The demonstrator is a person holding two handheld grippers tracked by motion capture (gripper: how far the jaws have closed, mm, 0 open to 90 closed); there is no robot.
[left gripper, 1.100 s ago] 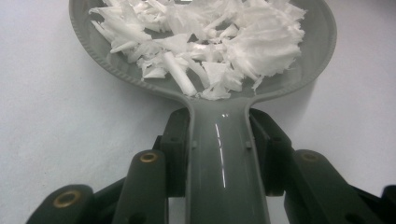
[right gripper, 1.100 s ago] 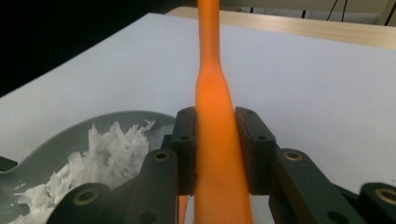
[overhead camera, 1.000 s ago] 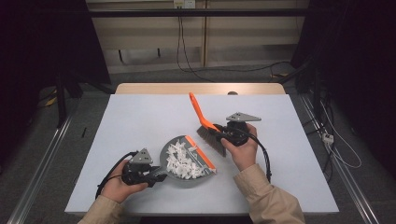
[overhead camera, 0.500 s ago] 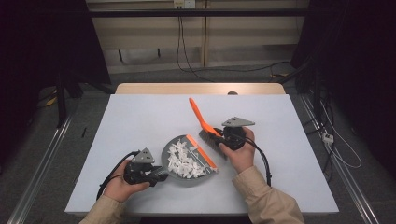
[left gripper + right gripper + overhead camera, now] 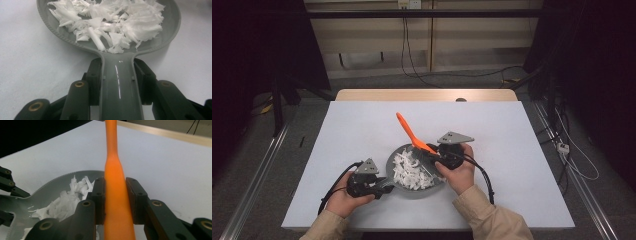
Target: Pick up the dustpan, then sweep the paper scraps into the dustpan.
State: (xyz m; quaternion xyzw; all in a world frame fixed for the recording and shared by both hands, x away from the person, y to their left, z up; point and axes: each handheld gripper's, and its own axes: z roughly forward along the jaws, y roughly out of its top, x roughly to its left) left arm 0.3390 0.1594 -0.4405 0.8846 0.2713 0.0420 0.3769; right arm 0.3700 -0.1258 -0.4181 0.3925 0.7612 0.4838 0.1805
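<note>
A grey pan [image 5: 398,184] holding several white scraps [image 5: 409,170] sits on the white table near its front edge. My left gripper [image 5: 384,185] is shut on the pan's handle [image 5: 120,82], whose sides the pads press, level with the table; the scraps [image 5: 112,22] lie just ahead. My right gripper [image 5: 428,152] is shut on an orange tool [image 5: 409,131], held over the pan's far right rim. The tool's handle [image 5: 115,182] slants up and away to the left. Its lower end is hidden behind the gripper. The pan [image 5: 50,192] shows below the right jaws.
The table [image 5: 362,125] has bare room to the left, right and behind the pan. A wooden strip [image 5: 427,95] marks its far edge. Cables [image 5: 404,50] hang behind it, and metal rails [image 5: 257,175] run along the floor at both sides.
My right gripper has moved left and nearer with the orange tool, from beside the pan to over its rim. The left gripper and the pan have stayed in place.
</note>
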